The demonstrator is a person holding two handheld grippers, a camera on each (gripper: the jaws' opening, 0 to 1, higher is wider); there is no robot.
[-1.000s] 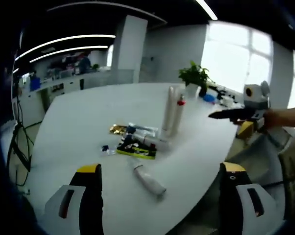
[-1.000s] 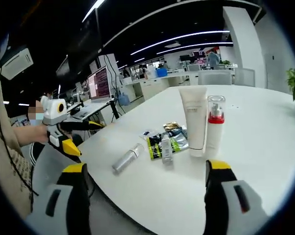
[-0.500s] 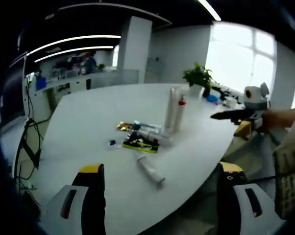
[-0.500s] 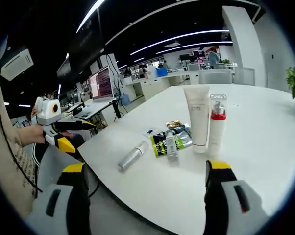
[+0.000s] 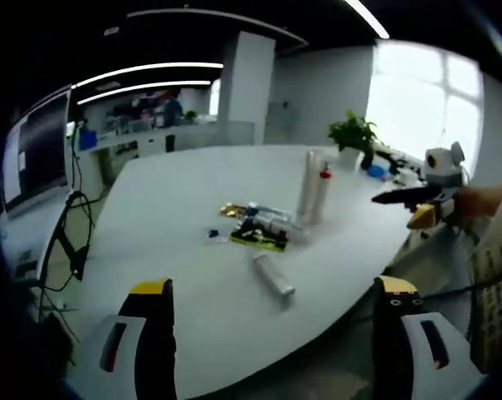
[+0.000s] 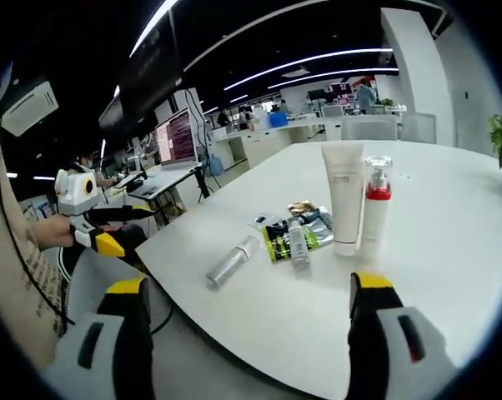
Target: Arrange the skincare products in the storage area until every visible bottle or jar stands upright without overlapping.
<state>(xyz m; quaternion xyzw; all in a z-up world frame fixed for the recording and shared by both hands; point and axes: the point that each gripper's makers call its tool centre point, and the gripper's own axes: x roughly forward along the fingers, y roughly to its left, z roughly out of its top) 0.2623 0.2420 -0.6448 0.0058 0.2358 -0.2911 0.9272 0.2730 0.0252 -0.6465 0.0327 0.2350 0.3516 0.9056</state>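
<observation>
Right now both of your grippers hang off the table's (image 6: 451, 275) near edge, jaws wide apart and empty — left gripper (image 5: 272, 333), right gripper (image 6: 247, 333). Ahead of the right jaws, a white tube (image 6: 344, 196) and a red-collared pump bottle (image 6: 376, 206) stand upright, side by side. Just beside them lie sachets (image 6: 291, 233) with a small bottle (image 6: 298, 247) on top, and a silver bottle (image 6: 233, 261) lies apart, nearer you. Probably start with that one — close across its body, tip it upright on bare table.
</observation>
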